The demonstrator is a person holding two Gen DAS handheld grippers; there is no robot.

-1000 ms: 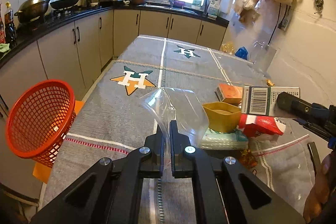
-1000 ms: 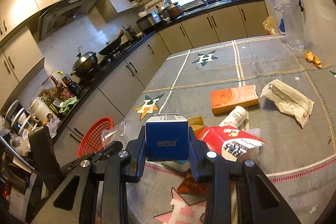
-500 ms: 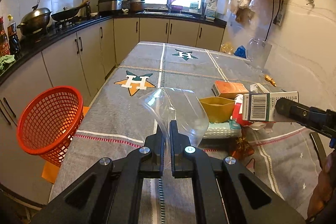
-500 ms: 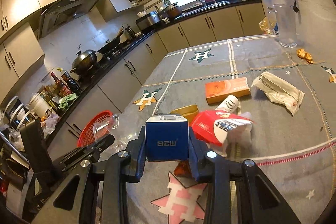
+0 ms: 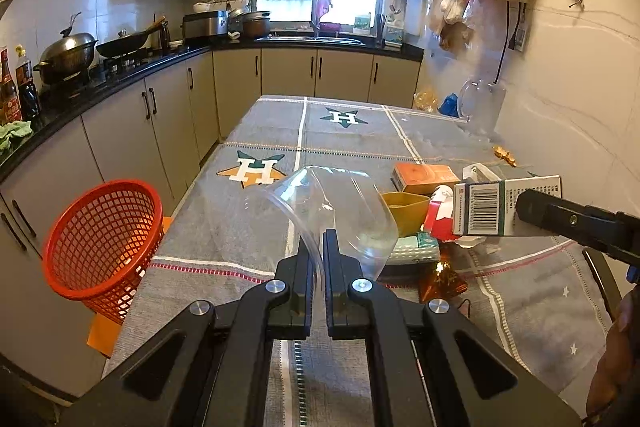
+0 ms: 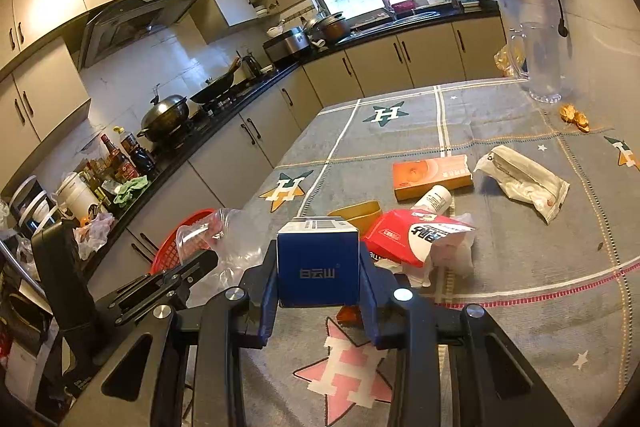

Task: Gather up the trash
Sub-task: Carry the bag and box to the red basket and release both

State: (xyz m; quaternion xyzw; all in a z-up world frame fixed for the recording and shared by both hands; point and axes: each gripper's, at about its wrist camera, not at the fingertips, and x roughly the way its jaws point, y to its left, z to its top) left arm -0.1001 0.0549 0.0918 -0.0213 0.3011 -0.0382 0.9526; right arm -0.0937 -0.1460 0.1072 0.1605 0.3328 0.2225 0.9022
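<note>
Left gripper [image 5: 318,247] clamped on the rim of a crumpled clear plastic cup [image 5: 320,207] above the tablecloth [image 5: 340,143], right gripper [image 6: 318,263] pinching a small blue carton [image 6: 318,263], red mesh basket [image 5: 104,243] beside the table's left edge, orange box [image 6: 432,177], red packet [image 6: 416,237] and white wrapper [image 6: 524,179] lying on the cloth.

Left hand-held gripper [image 5: 318,247] pinching clear plastic cup [image 5: 320,211] (crumpled), red basket [image 5: 102,239] left of table [image 5: 352,139]

Blue box [image 6: 318,261]: white "白云山" on its front, barcode on top, digits unreadable. Tablecloth [image 5: 400,143]: letter "H" inside stars. Red packet [image 6: 416,235]: white print, illegible.
</note>
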